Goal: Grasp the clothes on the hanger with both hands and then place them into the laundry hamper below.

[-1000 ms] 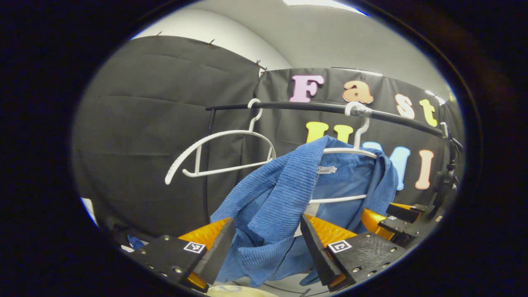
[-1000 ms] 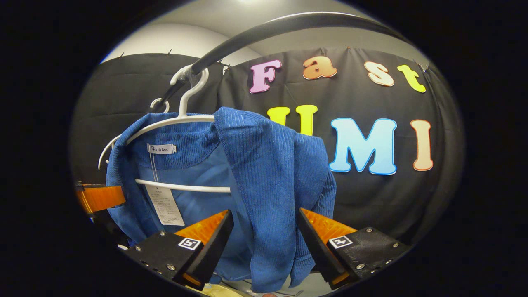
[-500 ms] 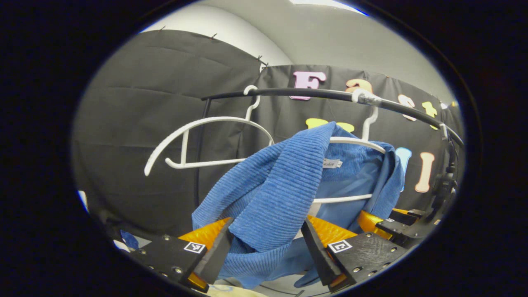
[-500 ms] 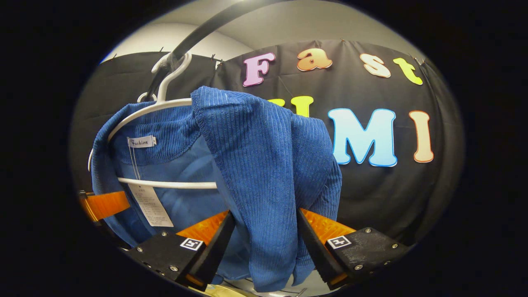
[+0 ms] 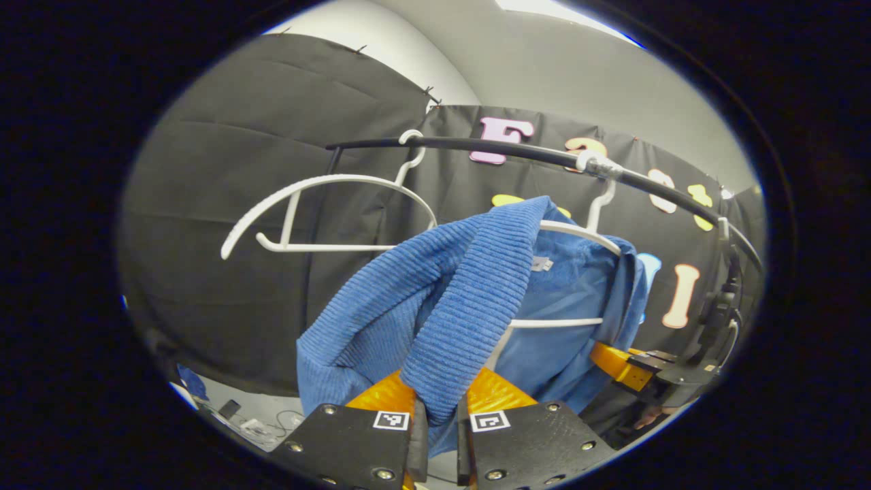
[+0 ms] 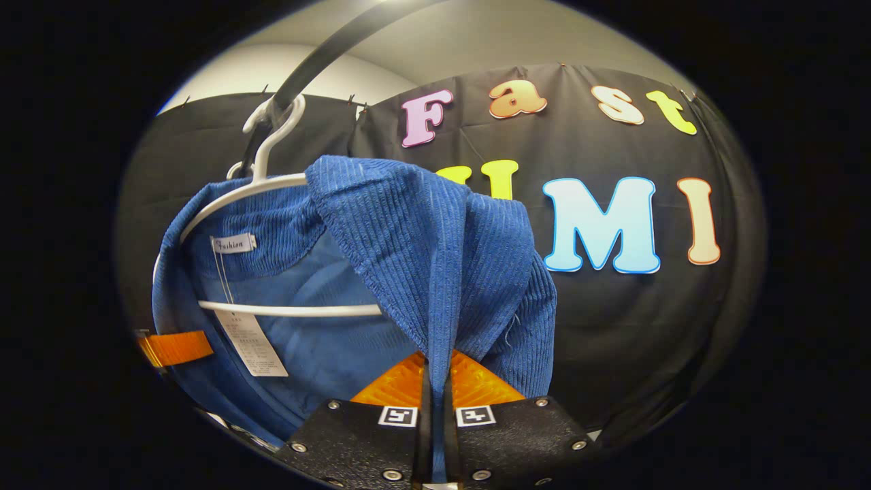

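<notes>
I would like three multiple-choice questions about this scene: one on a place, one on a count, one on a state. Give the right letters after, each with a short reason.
1. Where does the blue garment hang?
A. on a white hanger on the black rail
B. on a chair back
C. folded on a shelf

2. How many white hangers does the left gripper view show on the rail?
A. one
B. two
C. four

3. What is the state of the right gripper?
A. wide open, away from the cloth
B. shut on a fold of the garment
C. shut on the hanger's hook

Answers:
1 A, its shoulders drape over the white hanger, hooked on the rail.
2 B, a bare hanger hangs beside the one carrying the garment.
3 B, its fingers press a blue fold between them; the left gripper pinches the garment likewise.
</notes>
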The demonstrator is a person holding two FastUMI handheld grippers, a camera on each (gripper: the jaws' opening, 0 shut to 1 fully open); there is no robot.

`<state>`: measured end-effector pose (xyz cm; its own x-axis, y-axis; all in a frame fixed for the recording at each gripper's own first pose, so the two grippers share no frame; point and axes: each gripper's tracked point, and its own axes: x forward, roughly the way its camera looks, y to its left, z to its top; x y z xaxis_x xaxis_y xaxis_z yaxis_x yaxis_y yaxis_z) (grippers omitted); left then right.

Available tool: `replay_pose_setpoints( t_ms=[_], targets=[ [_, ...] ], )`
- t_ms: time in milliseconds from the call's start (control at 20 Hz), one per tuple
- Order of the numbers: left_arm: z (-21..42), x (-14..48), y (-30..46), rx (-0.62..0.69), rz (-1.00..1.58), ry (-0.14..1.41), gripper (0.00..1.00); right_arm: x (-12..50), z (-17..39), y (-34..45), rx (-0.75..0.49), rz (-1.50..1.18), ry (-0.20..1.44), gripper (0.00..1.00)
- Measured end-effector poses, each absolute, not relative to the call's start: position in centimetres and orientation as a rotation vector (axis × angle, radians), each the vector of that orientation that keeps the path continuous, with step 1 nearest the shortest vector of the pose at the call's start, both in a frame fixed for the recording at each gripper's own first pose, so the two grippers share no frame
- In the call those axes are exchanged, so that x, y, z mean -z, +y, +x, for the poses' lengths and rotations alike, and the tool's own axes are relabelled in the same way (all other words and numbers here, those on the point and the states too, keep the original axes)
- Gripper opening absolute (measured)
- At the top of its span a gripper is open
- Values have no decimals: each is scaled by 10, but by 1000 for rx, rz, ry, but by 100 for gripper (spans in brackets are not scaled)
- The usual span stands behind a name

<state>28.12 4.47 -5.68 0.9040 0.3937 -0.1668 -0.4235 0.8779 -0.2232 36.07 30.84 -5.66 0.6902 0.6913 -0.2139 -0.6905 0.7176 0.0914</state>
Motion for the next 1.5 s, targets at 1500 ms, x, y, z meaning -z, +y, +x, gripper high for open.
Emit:
replay_pose_setpoints(
  t_ms=[1500],
  targets=[
    [222,-48,109,-478,-165,-106,1,8,403,233,-531,143,-61,0]
  ],
)
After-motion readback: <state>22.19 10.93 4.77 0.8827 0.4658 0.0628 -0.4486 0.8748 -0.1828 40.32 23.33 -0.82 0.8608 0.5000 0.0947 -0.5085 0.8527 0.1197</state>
